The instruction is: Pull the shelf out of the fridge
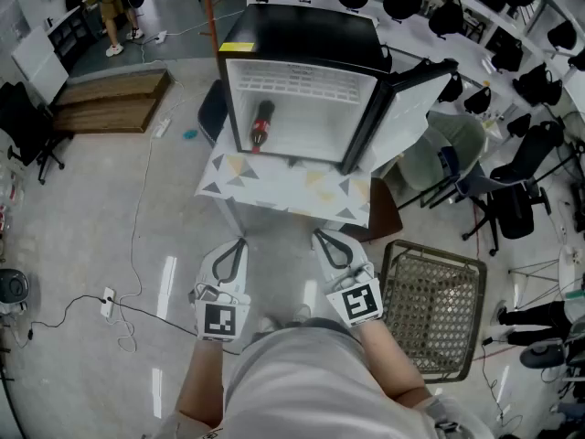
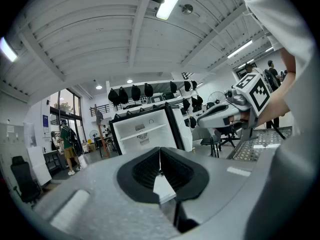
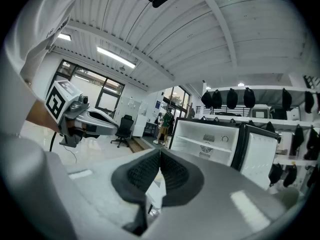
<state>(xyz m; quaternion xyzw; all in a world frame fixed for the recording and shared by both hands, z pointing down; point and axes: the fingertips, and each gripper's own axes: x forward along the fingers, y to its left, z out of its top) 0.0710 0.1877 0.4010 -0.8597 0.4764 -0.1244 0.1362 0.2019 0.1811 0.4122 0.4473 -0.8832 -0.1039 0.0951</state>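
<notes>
A small black fridge (image 1: 302, 53) stands on a low patterned table (image 1: 283, 190), its door (image 1: 411, 108) swung open to the right. Inside are white walls and a dark bottle (image 1: 262, 124) lying on its side. Both gripper views show a white shelf (image 2: 142, 130) (image 3: 205, 144) across the fridge's (image 2: 145, 131) (image 3: 210, 139) inside. My left gripper (image 1: 239, 242) (image 2: 160, 154) and right gripper (image 1: 320, 237) (image 3: 160, 156) hover side by side short of the table's front edge. Both point level at the fridge, and both are shut with nothing between the jaws.
A wire rack (image 1: 431, 309) lies on the floor at my right. Office chairs (image 1: 512, 190) stand further right, another chair (image 1: 27, 122) and wooden pallets (image 1: 110, 99) at the left. Cables (image 1: 119, 314) run over the floor. A person (image 1: 111, 7) stands far back left.
</notes>
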